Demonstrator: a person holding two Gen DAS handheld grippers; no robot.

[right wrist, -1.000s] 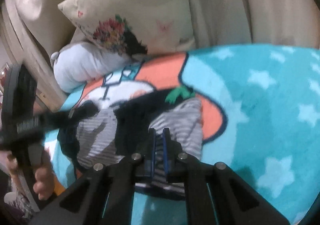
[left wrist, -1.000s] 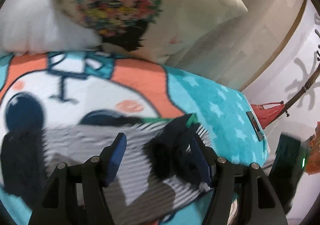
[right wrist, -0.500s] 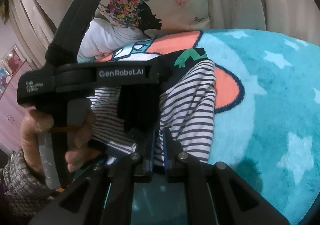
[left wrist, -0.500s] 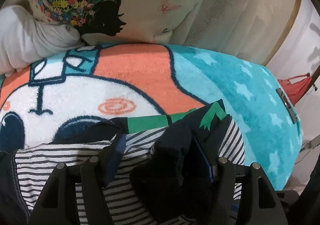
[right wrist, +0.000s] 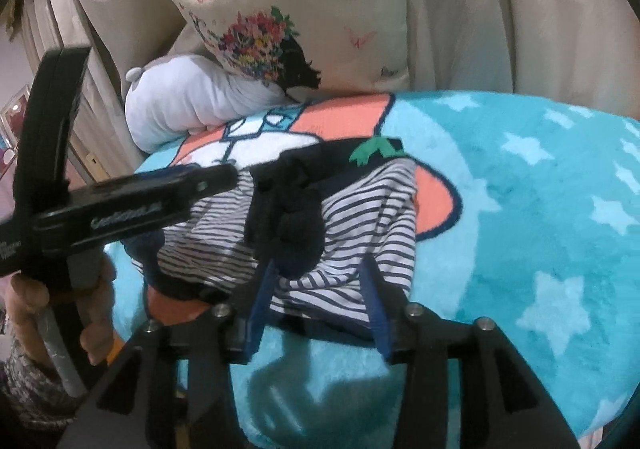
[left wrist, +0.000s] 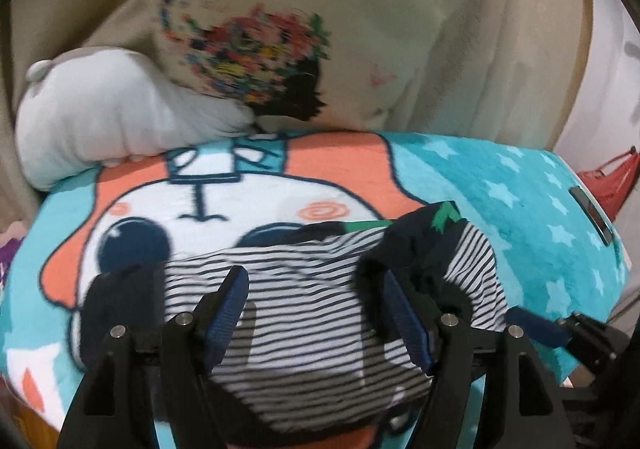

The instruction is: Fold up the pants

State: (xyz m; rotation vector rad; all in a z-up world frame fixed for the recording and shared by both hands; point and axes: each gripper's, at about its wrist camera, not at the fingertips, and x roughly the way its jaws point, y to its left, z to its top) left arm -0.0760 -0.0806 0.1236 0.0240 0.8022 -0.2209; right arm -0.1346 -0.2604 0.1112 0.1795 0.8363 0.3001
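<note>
Pants point(right wrist: 352, 225) just beyond right gripper point(right wrist: 320, 269)

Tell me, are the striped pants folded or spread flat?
Folded: the navy-and-white striped pants lie as a bunched, layered bundle on the turquoise star blanket.

One pants point(right wrist: 320, 217), two pillows point(right wrist: 320, 9), one blanket point(right wrist: 520, 209), two grippers point(right wrist: 320, 289).

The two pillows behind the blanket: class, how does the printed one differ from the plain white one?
The printed pillow is beige with a flower-and-silhouette picture; the white pillow is unpatterned. The printed pillow stands propped up and looks flat and square; the white pillow lies low, rounded and creased. The printed one leans over the white one. Both sit beyond the blanket, before the curtain.
</note>
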